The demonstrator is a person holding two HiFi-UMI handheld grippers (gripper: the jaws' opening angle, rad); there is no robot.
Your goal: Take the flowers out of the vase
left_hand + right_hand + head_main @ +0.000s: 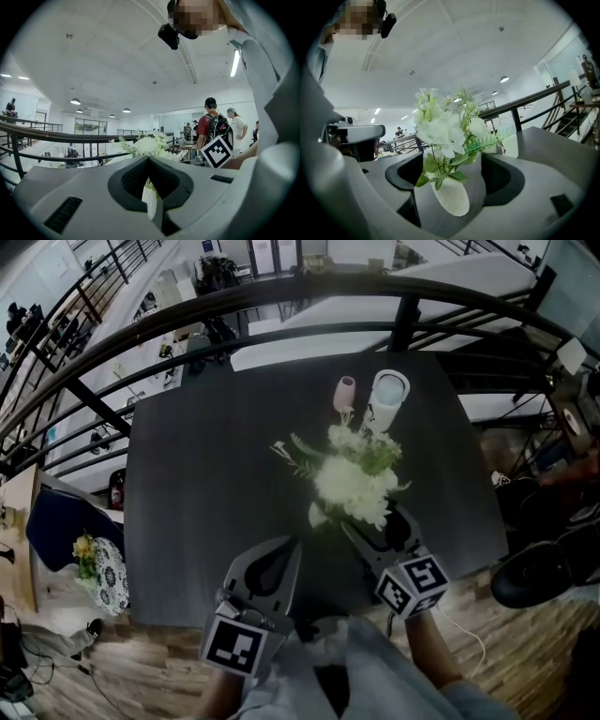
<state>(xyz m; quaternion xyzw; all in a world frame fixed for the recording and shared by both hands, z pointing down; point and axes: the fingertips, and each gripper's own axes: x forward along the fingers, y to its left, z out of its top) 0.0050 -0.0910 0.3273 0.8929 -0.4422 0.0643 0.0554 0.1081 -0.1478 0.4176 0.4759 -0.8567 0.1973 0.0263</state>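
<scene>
Right hand-held gripper, jaws wide apart, straddles the white vase without pinching. The left hand-held gripper, at its 9 o'clock, is closed and empty. Flowers stand in the vase, mid worktop. They are probably light, soft and crushable, so grip the bunched stems above the rim.

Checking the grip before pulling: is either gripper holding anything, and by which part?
Nothing is held. The right gripper's jaws stand open around the white vase without pressing it; the left gripper is shut, empty.
</scene>
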